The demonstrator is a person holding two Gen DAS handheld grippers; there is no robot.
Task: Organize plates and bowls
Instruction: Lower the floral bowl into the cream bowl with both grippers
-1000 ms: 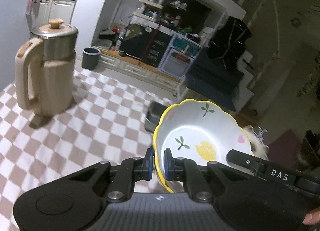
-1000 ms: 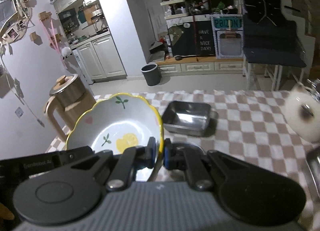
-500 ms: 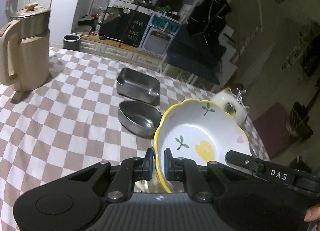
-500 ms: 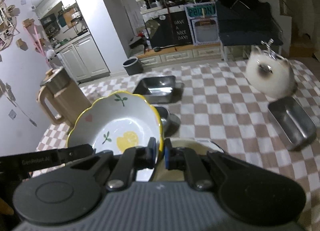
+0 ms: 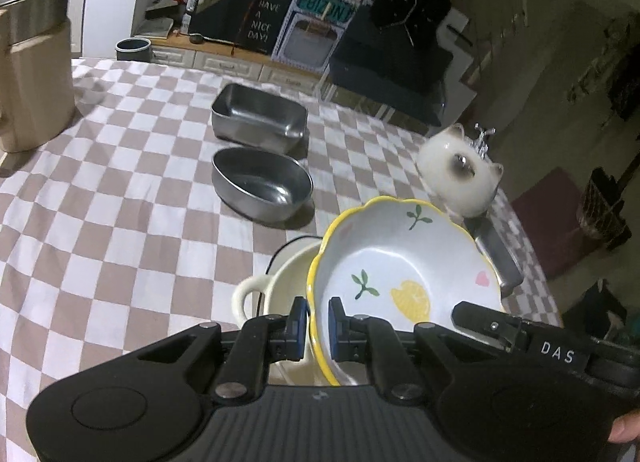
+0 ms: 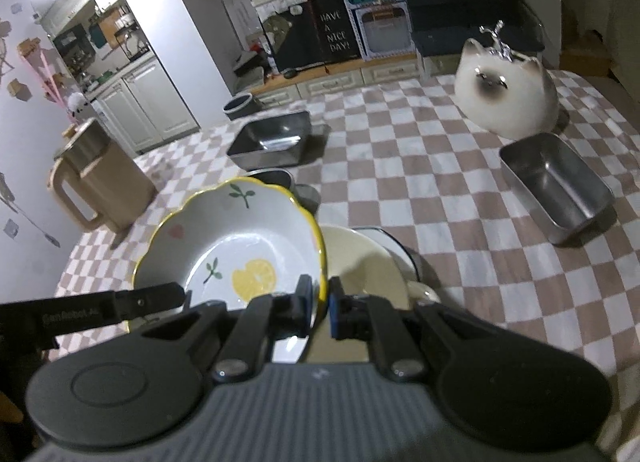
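Scalloped ceramic bowl [image 5: 404,274], glossy white with yellow rim, lemon and leaf motifs, tilted, hollow facing up; left gripper [image 5: 318,322] clamped on its rim at 9 o'clock, right gripper [image 6: 319,304] clamped at 3 o'clock. Beneath it, a cream enamel pot [image 5: 276,286] with loop handle. Checked tablecloth [image 5: 120,222]: oval steel dish [image 5: 262,188] at 11 o'clock, rectangular steel pan [image 5: 258,116] beyond it; kitchen behind.

On the table [image 6: 460,190]:

- Flowered bowl, yellow rim [image 5: 404,262] [image 6: 240,242]: 1
- Cream pot with side handle [image 5: 280,282] [image 6: 360,262]: 1
- Oval steel dish [image 5: 262,184]: 1
- Rectangular steel tins: 2, one at the far edge [image 5: 260,116] [image 6: 272,138], one at the right [image 6: 560,186]
- Beige jug with lid [image 5: 28,62] [image 6: 100,178]: 1
- White cat-shaped vessel [image 5: 460,174] [image 6: 504,90]: 1
- Hand-held tools: 2, left [image 5: 318,324] and right [image 6: 320,306]
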